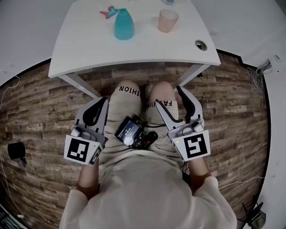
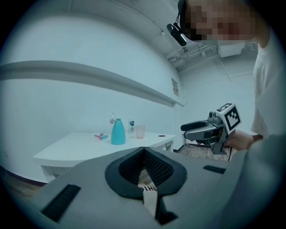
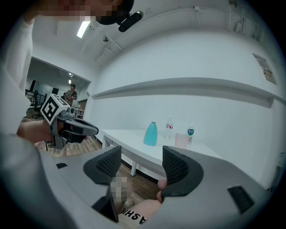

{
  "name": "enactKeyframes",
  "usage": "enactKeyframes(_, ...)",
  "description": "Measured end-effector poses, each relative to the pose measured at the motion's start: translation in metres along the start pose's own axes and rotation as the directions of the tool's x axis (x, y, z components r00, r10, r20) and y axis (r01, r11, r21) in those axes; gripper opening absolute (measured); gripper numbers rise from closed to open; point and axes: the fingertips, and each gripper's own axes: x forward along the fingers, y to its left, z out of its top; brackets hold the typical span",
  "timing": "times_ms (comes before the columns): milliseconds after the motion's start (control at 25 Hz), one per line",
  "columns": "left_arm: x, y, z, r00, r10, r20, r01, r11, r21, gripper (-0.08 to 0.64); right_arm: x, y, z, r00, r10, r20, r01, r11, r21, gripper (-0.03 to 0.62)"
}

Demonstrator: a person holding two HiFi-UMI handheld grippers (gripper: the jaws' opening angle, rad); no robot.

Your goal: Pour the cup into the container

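Pink cup (image 1: 168,20) upright on white table (image 1: 89,49), near teal container (image 1: 124,24), untouched. Low over lap, well short of table: left gripper (image 1: 95,112) clenched on nothing, right gripper (image 1: 176,107) spread, empty, likely readied for cup on its side.

The table (image 1: 134,49) stands at the person's 12 o'clock. On it, the container (image 1: 124,24) sits near the middle, with the cup (image 1: 168,20) at its 3 o'clock, apart from it. A toy (image 1: 108,12) lies just beside the container at its 11 o'clock. Two bottles (image 2: 131,125) stand behind these, toward the far edge. A hole (image 1: 201,44) lies in the tabletop at the cup's 5 o'clock, near the corner. On the lap lies a device (image 1: 134,133), with the left gripper (image 1: 103,101) at its 10 o'clock and the right gripper (image 1: 167,96) at its 2 o'clock, both short of the table.
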Motion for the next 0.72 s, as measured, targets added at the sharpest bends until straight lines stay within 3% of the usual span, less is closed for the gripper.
enactKeyframes(720,-0.008,-0.009,-0.004,1.000,-0.001,-0.012,0.001,1.000,-0.006,0.011,-0.013,0.007,-0.004,1.000,-0.004,-0.004,0.004,1.000,0.010,0.291)
